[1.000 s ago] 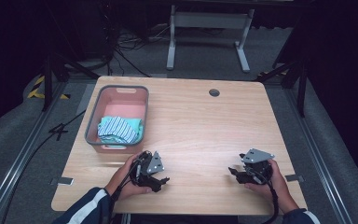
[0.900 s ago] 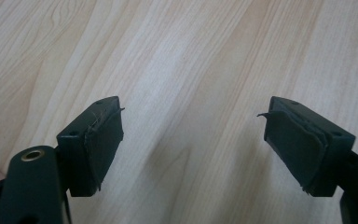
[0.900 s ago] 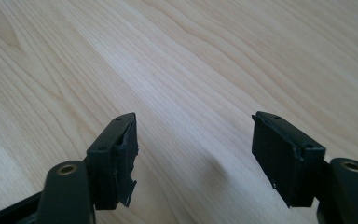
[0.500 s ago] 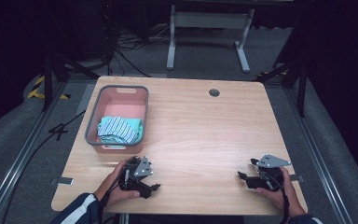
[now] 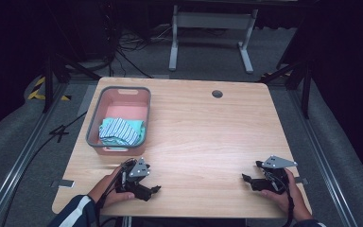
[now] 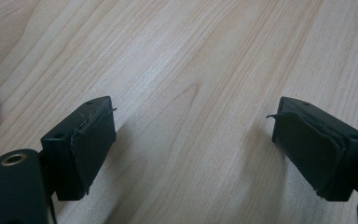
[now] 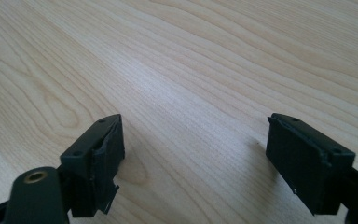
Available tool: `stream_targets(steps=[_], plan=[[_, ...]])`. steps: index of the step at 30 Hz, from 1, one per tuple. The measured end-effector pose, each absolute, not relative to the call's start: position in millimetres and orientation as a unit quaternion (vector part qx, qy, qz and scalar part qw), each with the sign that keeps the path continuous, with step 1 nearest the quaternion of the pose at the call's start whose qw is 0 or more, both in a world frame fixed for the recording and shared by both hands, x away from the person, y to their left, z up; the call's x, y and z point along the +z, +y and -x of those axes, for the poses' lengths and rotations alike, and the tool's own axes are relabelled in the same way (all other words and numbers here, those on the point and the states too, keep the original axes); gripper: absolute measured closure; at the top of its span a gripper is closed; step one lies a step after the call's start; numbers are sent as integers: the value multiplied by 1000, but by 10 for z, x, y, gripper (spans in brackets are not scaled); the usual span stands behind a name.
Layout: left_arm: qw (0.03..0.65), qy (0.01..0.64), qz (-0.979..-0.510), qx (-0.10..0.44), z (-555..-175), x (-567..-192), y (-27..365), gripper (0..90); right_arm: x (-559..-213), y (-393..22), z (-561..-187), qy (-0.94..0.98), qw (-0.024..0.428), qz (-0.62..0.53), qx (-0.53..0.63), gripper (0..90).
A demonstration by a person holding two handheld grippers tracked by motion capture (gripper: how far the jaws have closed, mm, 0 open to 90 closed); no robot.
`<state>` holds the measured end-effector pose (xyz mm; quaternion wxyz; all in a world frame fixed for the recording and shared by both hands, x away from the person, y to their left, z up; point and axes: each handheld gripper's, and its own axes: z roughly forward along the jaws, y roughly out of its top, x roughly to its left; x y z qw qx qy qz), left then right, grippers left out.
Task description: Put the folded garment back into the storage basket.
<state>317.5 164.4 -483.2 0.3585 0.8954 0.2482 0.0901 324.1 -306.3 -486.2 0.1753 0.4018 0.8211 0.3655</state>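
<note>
The left gripper's fingers stand spread wide with bare wood between them, and the right gripper's fingers stand just as released, gripping nothing. Both pairs of jaws have just been opening, with nothing between them. In the two gripper views the pads look worn, with frayed black edges, and each outer finger is cut off by the frame's lower right corner.

In the high view, the left hand sits at the lower left of the frame and the right hand at the lower right, both low over the near edge of the table. A striped sleeve is cut off by the bottom edge. The gripper bodies are dark, so their fine parts are hard to make out there.

The nearest thing to the left gripper is the basket, grey-rimmed and pink inside, in the left part of the frame, just above that hand. In it lies a folded cloth, striped in teal, white and dark blue, bunched toward the near end; its folds hide how many pieces there are. In the left gripper view a sliver of pink shows at the left edge, too little to identify.

A small round grommet hole sits near the table's far edge.
</note>
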Motion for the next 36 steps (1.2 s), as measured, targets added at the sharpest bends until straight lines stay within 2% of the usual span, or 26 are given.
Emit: stream_targets(steps=[7,36], plan=[[359,248,-895,90,-3175,-4832,1644,136,-4864,-3069,-3243,819,176,-409,362,165],[361,251,-894,89,-3178,-4836,1636,127,-4866,-3089,-3250,820,177,-409,360,158]])
